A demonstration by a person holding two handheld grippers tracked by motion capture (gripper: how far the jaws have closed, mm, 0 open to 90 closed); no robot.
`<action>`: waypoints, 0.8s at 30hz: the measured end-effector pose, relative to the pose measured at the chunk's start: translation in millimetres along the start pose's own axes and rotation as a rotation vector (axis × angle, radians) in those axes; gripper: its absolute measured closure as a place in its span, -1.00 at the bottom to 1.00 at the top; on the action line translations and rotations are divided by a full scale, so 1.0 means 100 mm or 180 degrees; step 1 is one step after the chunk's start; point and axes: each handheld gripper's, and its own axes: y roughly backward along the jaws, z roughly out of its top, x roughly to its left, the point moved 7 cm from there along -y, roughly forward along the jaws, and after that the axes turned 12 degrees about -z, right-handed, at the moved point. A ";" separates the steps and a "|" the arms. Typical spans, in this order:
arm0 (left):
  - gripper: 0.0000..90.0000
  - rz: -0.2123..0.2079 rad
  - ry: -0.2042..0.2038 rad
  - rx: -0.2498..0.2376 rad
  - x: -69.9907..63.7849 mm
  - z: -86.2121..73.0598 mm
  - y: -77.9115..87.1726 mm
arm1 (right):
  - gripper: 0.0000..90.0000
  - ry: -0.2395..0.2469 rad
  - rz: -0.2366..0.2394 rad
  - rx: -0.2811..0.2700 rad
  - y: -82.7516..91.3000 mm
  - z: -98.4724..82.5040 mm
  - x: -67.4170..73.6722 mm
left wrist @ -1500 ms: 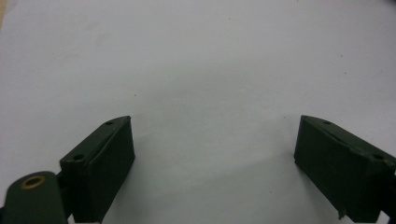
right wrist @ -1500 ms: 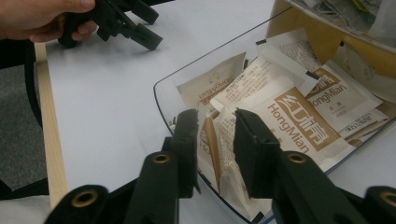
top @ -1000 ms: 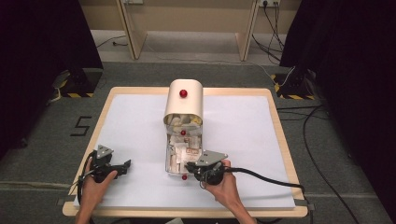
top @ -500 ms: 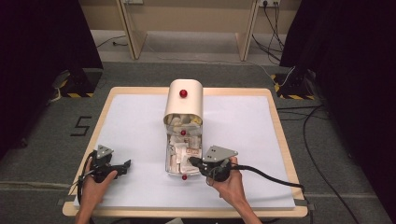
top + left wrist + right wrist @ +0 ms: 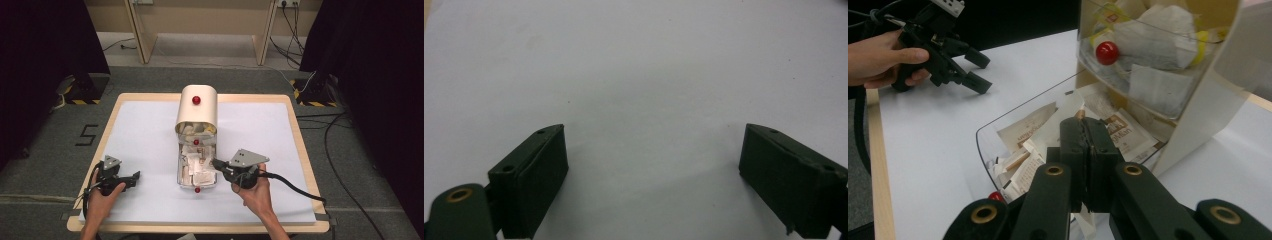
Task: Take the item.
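Right gripper point(image 5: 1083, 127) jaws together, over tray point(image 5: 998, 127) of sachets point(image 5: 1120, 132) just ahead; left gripper point(image 5: 651, 170) apart, idle. We should part jaws before dipping in.

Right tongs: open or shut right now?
Shut. In the right gripper view the right tongs have their jaws pressed together, over the packets in the clear drawer; anything gripped: cannot tell.

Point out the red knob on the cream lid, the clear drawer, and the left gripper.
red knob point(image 5: 196, 100), high view, its top.
clear drawer point(image 5: 985, 131), right gripper view, curved front rim.
left gripper point(image 5: 134, 178), high view, between fingertips.
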 end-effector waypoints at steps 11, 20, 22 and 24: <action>-0.75 0.0001 0.0001 -0.0001 0.00 0.00 0.00 | 0.97 -0.0071 -0.0147 -0.0031 0.08 0.01 -0.20; -0.75 0.0000 0.0000 -0.0002 0.00 0.00 0.00 | 0.97 -0.0139 -0.0245 -0.0020 0.12 -0.02 -0.36; -0.75 0.0000 0.0000 -0.0002 0.00 0.00 0.00 | 0.97 -0.0148 -0.0265 -0.0014 0.13 -0.03 -0.39; -0.75 0.0001 0.0000 -0.0001 0.00 0.00 0.00 | 0.97 -0.0161 -0.0282 -0.0019 0.14 -0.04 -0.41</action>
